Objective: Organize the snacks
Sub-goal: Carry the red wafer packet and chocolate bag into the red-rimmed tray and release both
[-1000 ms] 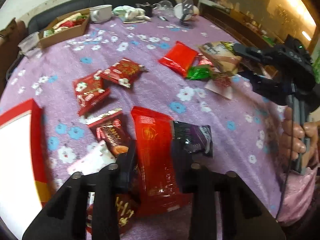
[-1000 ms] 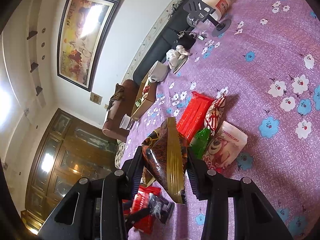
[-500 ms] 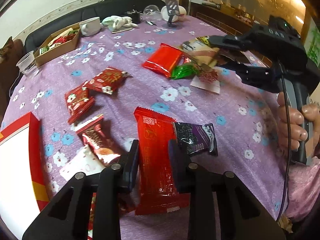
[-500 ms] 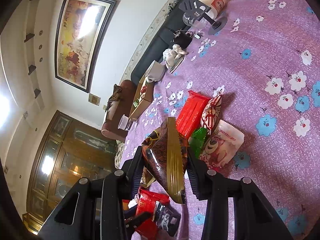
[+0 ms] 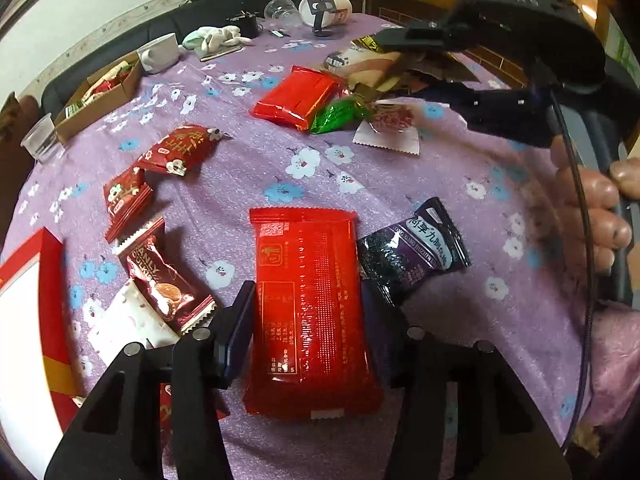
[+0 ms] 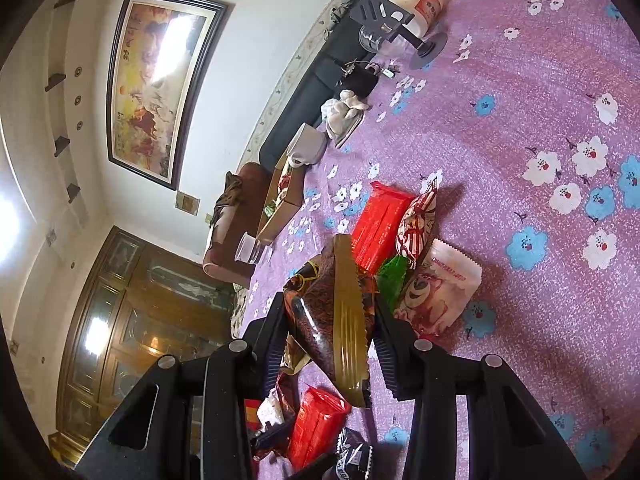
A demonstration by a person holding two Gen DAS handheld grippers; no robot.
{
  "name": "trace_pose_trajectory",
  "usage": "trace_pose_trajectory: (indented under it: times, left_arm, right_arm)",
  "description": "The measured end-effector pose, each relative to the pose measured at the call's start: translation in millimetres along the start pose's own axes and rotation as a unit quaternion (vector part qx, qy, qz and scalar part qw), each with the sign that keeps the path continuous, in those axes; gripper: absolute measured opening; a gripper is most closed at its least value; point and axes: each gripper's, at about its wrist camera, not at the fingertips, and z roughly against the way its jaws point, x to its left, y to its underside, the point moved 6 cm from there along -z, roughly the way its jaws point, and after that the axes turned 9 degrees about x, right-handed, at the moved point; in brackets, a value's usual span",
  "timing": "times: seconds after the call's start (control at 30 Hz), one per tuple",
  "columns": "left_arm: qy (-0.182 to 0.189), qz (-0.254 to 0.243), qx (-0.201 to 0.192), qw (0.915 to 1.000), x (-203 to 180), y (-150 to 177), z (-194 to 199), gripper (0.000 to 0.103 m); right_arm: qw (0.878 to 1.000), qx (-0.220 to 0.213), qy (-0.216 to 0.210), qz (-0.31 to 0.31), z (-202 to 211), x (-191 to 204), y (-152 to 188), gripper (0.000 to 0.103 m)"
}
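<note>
My left gripper (image 5: 308, 328) is open, its jaws on either side of a long red snack packet (image 5: 308, 304) lying flat on the purple flowered tablecloth (image 5: 420, 184). A dark purple packet (image 5: 412, 252) lies right of it. My right gripper (image 6: 328, 336) is shut on a brown and gold snack bag (image 6: 336, 320), held above the table; it also shows in the left wrist view (image 5: 440, 64). Beneath it lie a red packet (image 6: 380, 224), a green packet (image 6: 392, 276) and a pink bear packet (image 6: 440, 296).
Several small red packets (image 5: 176, 152) and a brown packet (image 5: 164, 280) lie at the left. A red and white box (image 5: 24, 328) stands at the left edge. A cardboard tray (image 5: 96, 96), a white mug (image 5: 160, 54) and a plastic cup (image 5: 40, 140) stand at the back.
My left gripper has opened, let go of the long red packet and drawn back a little. My right gripper keeps hold of the brown bag and has shifted slightly.
</note>
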Motion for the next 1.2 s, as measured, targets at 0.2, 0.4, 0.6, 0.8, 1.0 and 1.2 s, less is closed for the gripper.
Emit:
trace_pose_trajectory:
  times: [0.2,0.4,0.6,0.8,1.0,1.2]
  left_arm:
    - [-0.006,0.001,-0.017,0.9998,2.7,1.4,8.9,0.047]
    - [0.006,0.028,-0.06,0.9978,14.8,3.3,43.7,0.047]
    - [0.014,0.049,-0.106,0.9931,28.5,9.6,82.8,0.047]
    - [0.019,0.06,-0.136,0.9888,36.7,13.5,110.3,0.047]
    - [0.018,0.082,-0.162,0.9832,53.2,15.7,134.2,0.048]
    - [0.006,0.102,-0.183,0.9778,68.2,22.5,152.9,0.048]
  right_arm:
    - [1.0,0.001,0.002,-0.001,-1.5,0.1,0.6,0.043]
    - [1.0,0.001,0.006,-0.001,-3.3,-1.5,-0.3,0.043]
    - [1.0,0.002,0.017,-0.004,-6.9,-6.2,-0.3,0.043]
    - [1.0,-0.002,0.025,-0.005,-6.0,-9.4,-0.6,0.043]
    - [1.0,-0.001,0.023,-0.001,-6.6,-8.4,0.5,0.043]
    - [1.0,-0.002,0.016,0.009,-7.0,-4.6,0.9,0.043]
